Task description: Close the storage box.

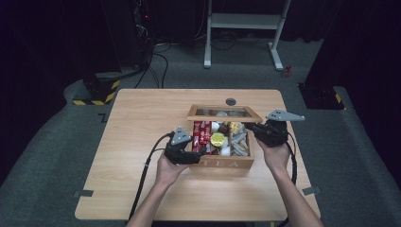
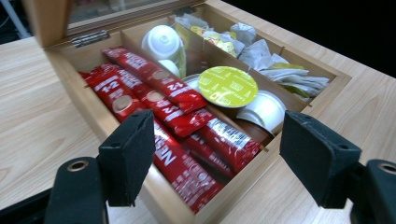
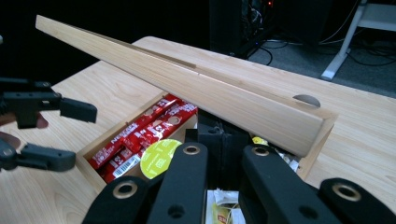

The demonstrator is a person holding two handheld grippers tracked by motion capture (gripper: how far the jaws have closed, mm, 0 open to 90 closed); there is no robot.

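Near the table's [image 1: 142, 189] middle, the tea box [image 1: 222, 163] stands lid-up. Its red sachets [image 2: 159, 121], left compartment, look light, soft, slippery; pinch one mid-length. Left gripper's [image 2: 217, 154] fingers are released; right gripper's [image 3: 219, 158] fingers are clenched.

One wooden tea box [image 2: 327, 88] holds at least five red sachets [image 2: 154, 77], one yellow-lidded capsule [image 2: 227, 86], three white capsules [image 2: 162, 41] and several pale tea bags [image 2: 280, 70]. Two claws: left claw [image 2: 217, 158], right claw [image 3: 219, 154].
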